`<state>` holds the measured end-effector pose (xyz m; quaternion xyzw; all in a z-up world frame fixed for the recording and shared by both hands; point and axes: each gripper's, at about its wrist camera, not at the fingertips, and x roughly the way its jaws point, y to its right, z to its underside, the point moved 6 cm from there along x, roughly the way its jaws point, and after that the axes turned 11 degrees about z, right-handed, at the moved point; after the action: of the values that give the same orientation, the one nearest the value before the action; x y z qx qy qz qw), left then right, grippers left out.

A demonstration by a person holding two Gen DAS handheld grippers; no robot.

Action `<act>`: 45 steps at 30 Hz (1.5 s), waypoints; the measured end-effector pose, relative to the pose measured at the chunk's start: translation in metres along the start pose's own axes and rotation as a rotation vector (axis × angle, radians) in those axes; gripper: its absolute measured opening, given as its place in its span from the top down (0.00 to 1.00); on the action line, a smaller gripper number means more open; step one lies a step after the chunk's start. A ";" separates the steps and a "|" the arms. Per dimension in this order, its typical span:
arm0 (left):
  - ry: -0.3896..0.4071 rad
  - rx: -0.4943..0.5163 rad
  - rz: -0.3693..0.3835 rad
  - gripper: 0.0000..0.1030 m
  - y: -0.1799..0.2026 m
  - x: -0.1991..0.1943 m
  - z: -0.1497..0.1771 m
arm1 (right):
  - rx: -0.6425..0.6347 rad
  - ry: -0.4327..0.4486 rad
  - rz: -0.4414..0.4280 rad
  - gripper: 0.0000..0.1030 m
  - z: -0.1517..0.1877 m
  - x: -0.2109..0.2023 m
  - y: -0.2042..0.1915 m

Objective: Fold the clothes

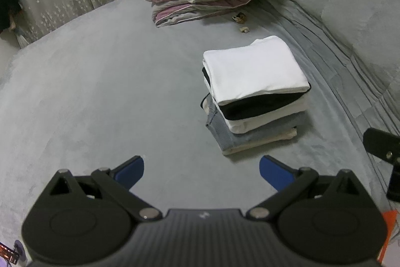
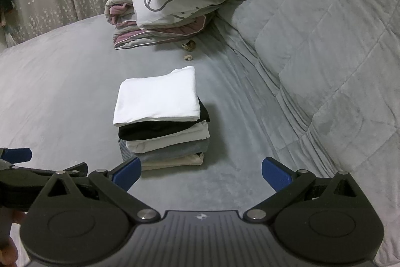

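One stack of folded clothes (image 2: 160,116) is seen on the grey bed cover (image 2: 62,91). Five folded pieces can be counted in it: a white one on top, a black one under it, then a second white one, a grey one, and a cream one at the bottom. The left gripper (image 1: 202,173) is held above the bare cover, near the stack, with its two blue fingers spread wide and nothing between them. The right gripper (image 2: 201,173) is also released, and its left finger is seen just in front of the stack's lower corner. Behind the stack one pile of bedding (image 2: 175,6) is placed, and two small brownish objects (image 2: 189,45) lie between them.
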<state>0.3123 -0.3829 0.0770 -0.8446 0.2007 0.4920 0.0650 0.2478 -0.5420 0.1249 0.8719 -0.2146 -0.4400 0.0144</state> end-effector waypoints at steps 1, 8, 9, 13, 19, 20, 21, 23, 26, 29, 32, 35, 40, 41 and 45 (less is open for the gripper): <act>-0.003 -0.002 0.003 0.00 0.000 0.000 0.000 | 0.000 -0.001 0.001 0.00 0.000 0.000 0.000; -0.008 -0.003 0.007 0.00 -0.001 -0.001 0.003 | 0.005 -0.008 0.008 0.00 0.000 0.000 0.002; -0.007 -0.003 0.007 0.00 -0.001 -0.002 0.003 | 0.006 -0.008 0.008 0.00 0.000 0.000 0.003; -0.003 -0.004 0.010 0.00 -0.004 -0.006 0.004 | 0.003 -0.005 0.013 0.00 0.000 -0.003 0.002; 0.003 -0.010 0.019 0.00 -0.009 -0.014 0.011 | 0.007 0.005 0.002 0.00 0.004 -0.012 0.000; 0.009 -0.010 0.022 0.00 -0.010 -0.017 0.013 | 0.008 0.011 0.002 0.00 0.006 -0.014 0.000; 0.016 -0.009 0.024 0.00 -0.012 -0.021 0.016 | 0.010 0.020 0.004 0.00 0.009 -0.017 0.000; 0.038 0.000 0.024 0.00 -0.016 -0.029 0.025 | 0.017 0.036 0.007 0.00 0.018 -0.024 0.002; 0.066 0.016 0.013 0.00 -0.023 -0.040 0.047 | 0.039 0.063 -0.011 0.00 0.035 -0.032 0.001; 0.110 0.039 -0.009 0.00 -0.031 -0.052 0.073 | 0.066 0.082 -0.052 0.00 0.057 -0.039 -0.004; 0.139 0.068 -0.021 0.00 -0.037 -0.061 0.100 | 0.088 0.111 -0.059 0.00 0.081 -0.047 -0.011; 0.156 0.102 -0.028 0.00 -0.040 -0.068 0.127 | 0.112 0.152 -0.052 0.00 0.104 -0.057 -0.019; 0.181 0.117 -0.015 0.00 -0.042 -0.076 0.167 | 0.175 0.224 -0.041 0.00 0.141 -0.078 -0.026; 0.183 0.109 -0.003 0.00 -0.043 -0.078 0.174 | 0.183 0.235 -0.029 0.00 0.148 -0.081 -0.027; 0.209 0.085 0.006 0.00 -0.050 -0.086 0.195 | 0.211 0.271 -0.001 0.00 0.171 -0.095 -0.028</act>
<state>0.1379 -0.2543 0.0474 -0.8871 0.2295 0.3927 0.0780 0.0761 -0.4519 0.0864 0.9200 -0.2553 -0.2934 -0.0484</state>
